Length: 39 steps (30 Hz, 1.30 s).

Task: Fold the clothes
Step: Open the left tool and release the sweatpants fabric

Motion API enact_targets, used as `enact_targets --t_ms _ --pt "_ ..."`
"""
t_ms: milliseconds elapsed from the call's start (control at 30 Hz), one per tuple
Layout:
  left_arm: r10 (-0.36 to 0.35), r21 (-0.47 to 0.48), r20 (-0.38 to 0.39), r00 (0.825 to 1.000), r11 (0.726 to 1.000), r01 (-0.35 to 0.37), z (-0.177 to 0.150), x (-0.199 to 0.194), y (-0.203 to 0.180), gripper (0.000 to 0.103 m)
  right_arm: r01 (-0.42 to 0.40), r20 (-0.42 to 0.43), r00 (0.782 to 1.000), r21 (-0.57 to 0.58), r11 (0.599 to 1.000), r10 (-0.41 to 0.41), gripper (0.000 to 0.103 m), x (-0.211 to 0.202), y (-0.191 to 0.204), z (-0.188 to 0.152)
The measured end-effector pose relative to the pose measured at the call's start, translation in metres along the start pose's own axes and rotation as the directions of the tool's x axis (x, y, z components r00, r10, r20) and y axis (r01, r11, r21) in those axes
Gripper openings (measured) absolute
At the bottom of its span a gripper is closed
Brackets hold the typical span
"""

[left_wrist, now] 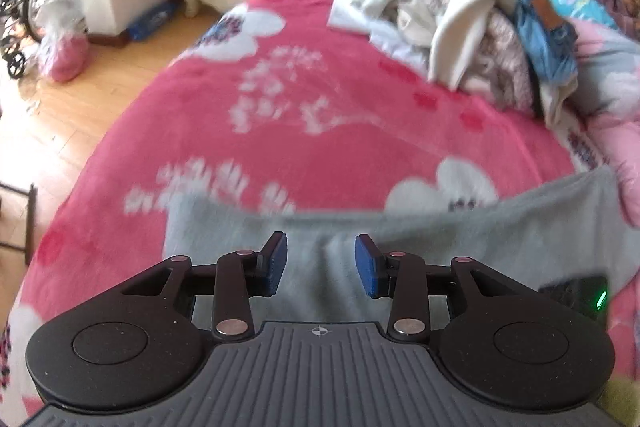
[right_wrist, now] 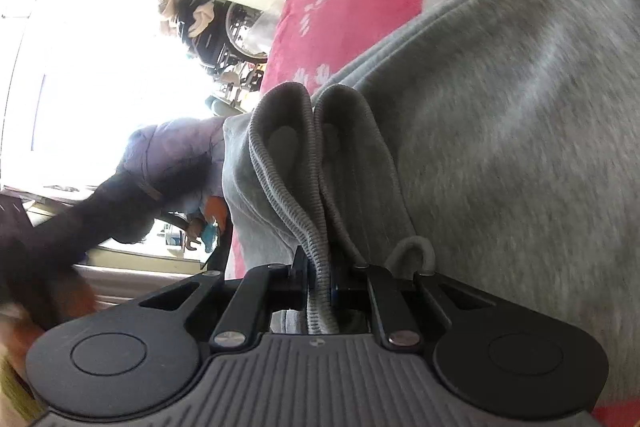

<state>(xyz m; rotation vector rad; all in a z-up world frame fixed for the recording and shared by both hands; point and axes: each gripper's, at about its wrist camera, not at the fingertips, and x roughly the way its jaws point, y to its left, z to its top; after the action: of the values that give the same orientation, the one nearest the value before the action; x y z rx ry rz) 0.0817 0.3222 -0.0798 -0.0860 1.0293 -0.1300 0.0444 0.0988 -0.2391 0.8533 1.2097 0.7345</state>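
The ribbed waistband of the grey sweatpants is pinched by the right gripper, seemingly for folding, while the left gripper is held spread above them.

Bed under pink floral blanket. Grey garment spread flat on near part. Jumbled clothes pile far right. Pink quilt along right edge.

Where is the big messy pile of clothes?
In the left wrist view, the clothes pile sits upper right on the pink blanket, far beyond the grey garment.
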Motion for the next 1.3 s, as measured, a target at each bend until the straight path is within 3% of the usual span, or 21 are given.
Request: enact_targets --t_ms 100,167,233,300,633,967,1033,1100,1167,1300 --pt "0.067 0.076 -0.035 0.997 0.995 -0.064 -0.027 0.025 -0.010 0.037 0.037 0.004 0.999 -0.080 0.996 -0.037 0.014 -0.004 0.009 0.001" --pt "0.098 0.101 -0.040 0.994 0.991 -0.094 -0.041 0.038 -0.013 0.036 0.064 0.035 0.998 -0.153 0.986 -0.059 0.023 -0.017 0.017 0.004" --pt "0.105 0.090 -0.034 0.994 0.991 -0.101 -0.048 0.041 -0.012 0.035 0.074 0.091 0.994 -0.181 0.981 -0.058 0.049 -0.035 0.019 0.008" --pt "0.100 0.091 -0.019 0.995 0.991 -0.098 -0.051 0.040 -0.010 0.035 0.070 0.132 0.990 -0.161 0.985 -0.049 0.058 -0.044 0.015 0.017" --pt "0.068 0.159 0.067 0.995 0.984 -0.077 -0.070 0.041 -0.012 0.035 0.072 0.049 0.996 -0.075 0.995 -0.068 0.076 -0.003 0.004 0.042" --pt "0.017 0.248 0.100 0.995 0.968 -0.042 -0.088 0.043 -0.014 0.035 0.087 0.007 0.996 -0.130 0.988 -0.086 0.075 0.025 0.013 0.045" --pt "0.011 0.256 0.100 0.995 0.966 -0.036 -0.090 0.043 -0.014 0.035 0.082 -0.008 0.996 -0.147 0.986 -0.084 0.058 0.031 0.016 0.044" --pt "0.007 0.255 0.102 0.995 0.966 -0.033 -0.091 0.044 -0.014 0.035 0.071 -0.021 0.997 -0.155 0.985 -0.075 0.051 0.033 0.019 0.038" --pt "0.006 0.250 0.105 0.994 0.968 -0.033 -0.092 0.046 -0.013 0.035 0.090 -0.013 0.996 -0.135 0.987 -0.093 0.035 0.032 0.015 0.038" --pt "0.009 0.248 0.109 0.994 0.968 -0.036 -0.092 0.043 -0.015 0.035 0.063 -0.004 0.998 -0.044 0.997 -0.063 0.024 0.026 0.001 0.042"
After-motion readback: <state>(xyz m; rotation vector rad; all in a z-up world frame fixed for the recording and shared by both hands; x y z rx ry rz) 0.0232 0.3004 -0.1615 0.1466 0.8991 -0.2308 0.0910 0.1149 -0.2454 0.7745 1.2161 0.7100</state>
